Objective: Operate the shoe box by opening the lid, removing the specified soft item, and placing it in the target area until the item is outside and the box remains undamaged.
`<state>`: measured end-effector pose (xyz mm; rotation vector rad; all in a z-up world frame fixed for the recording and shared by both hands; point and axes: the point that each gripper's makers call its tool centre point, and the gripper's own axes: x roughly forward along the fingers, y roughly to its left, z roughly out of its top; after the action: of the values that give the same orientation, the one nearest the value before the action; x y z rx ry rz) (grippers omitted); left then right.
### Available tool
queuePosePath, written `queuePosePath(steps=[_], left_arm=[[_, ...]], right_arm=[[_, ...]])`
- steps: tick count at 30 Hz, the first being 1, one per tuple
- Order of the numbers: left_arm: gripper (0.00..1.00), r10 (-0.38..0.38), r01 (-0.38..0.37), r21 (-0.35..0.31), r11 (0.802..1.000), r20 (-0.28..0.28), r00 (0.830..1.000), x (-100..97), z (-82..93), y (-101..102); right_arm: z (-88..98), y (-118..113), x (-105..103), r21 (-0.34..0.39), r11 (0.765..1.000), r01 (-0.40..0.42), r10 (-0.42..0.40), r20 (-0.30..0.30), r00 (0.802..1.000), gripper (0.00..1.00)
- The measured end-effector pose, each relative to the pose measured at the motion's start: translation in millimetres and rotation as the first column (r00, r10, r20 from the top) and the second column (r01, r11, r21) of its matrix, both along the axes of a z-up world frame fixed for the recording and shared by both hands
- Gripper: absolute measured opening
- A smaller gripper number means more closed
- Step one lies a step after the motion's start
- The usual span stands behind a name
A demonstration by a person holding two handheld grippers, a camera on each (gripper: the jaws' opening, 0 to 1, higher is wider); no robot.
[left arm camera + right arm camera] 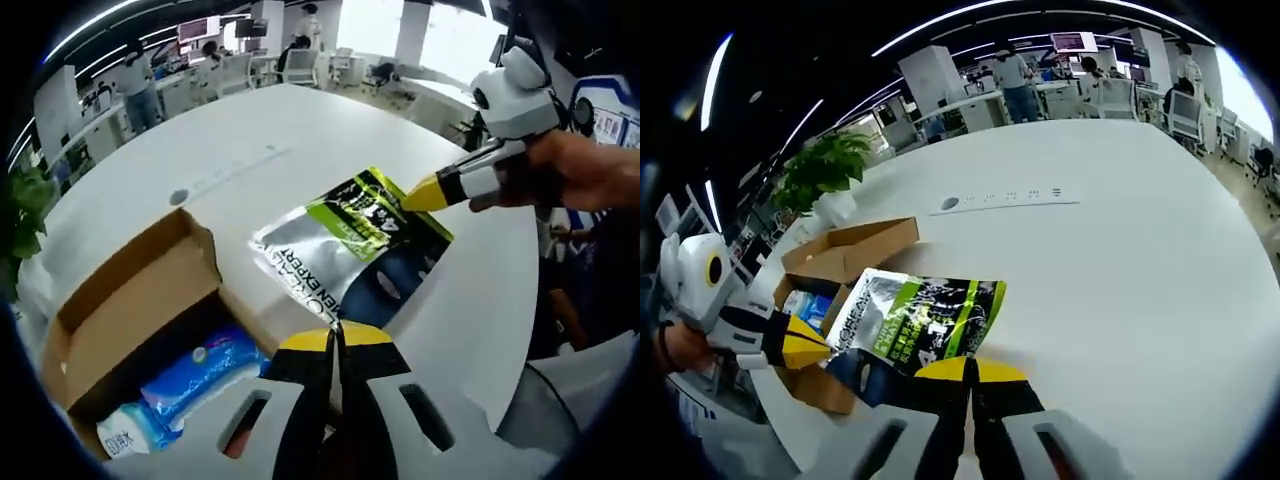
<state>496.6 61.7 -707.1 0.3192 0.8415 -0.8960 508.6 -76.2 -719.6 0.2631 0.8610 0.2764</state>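
Observation:
A soft silver, green and dark blue pouch (350,245) hangs flat just over the white table, beside the open cardboard shoe box (130,300). My left gripper (336,335) is shut on the pouch's near edge. My right gripper (425,195), held by a hand, is shut on the opposite green edge. In the right gripper view the pouch (910,320) lies ahead of my right gripper (970,372), which pinches its edge. There my left gripper (810,350) holds the pouch's dark corner next to the box (850,250). Blue packets (200,370) lie inside the box.
The round white table (1090,260) stretches wide beyond the pouch, with a small grey disc (949,204) set in it. A potted plant (825,165) stands past the box. Desks, chairs and people (135,80) are far behind. The table's edge (500,330) runs close on the right.

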Motion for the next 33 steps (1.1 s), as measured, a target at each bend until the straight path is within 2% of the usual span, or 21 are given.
queuePosePath(steps=[3,9,15,19,23,26,30,33], left_arm=[[0.01,0.019,-0.019,0.004,1.000,-0.031,0.999,4.0,-6.3,-1],[0.01,0.025,-0.024,0.027,0.999,-0.035,0.999,14.9,-12.0,-5],[0.01,0.014,-0.011,0.083,0.996,-0.039,0.999,22.7,-20.9,-7],[0.01,-0.008,0.014,0.168,0.986,-0.036,0.999,23.3,-26.5,-8],[0.01,-0.009,0.017,0.199,0.980,-0.040,0.999,25.7,-31.7,-12],[0.01,-0.032,0.037,0.248,0.968,-0.022,0.999,27.5,-35.7,-14],[0.01,-0.055,0.059,0.281,0.958,-0.024,0.998,26.7,-42.8,-17],[0.01,-0.041,0.050,0.287,0.957,-0.039,0.998,26.5,-48.3,-15]], right_arm=[[-4.9,-1,3,0.001,1.000,-0.004,0.004,-0.007,1.000,0.00],[-18.2,-5,12,0.024,1.000,0.002,-0.001,-0.028,1.000,0.00],[-26.8,-4,22,0.033,0.999,0.000,0.001,-0.040,0.999,0.00],[-36.3,-4,25,0.028,1.000,-0.009,0.010,-0.060,0.998,0.00],[-42.2,-8,27,0.037,0.999,-0.002,0.005,-0.069,0.998,0.00],[-46.5,-7,27,0.035,0.999,-0.004,0.007,-0.080,0.997,0.00],[-51.2,-9,30,0.035,0.999,0.005,-0.002,-0.086,0.996,0.00],[-53.8,-9,31,0.038,0.999,0.001,0.002,-0.090,0.996,0.00]])
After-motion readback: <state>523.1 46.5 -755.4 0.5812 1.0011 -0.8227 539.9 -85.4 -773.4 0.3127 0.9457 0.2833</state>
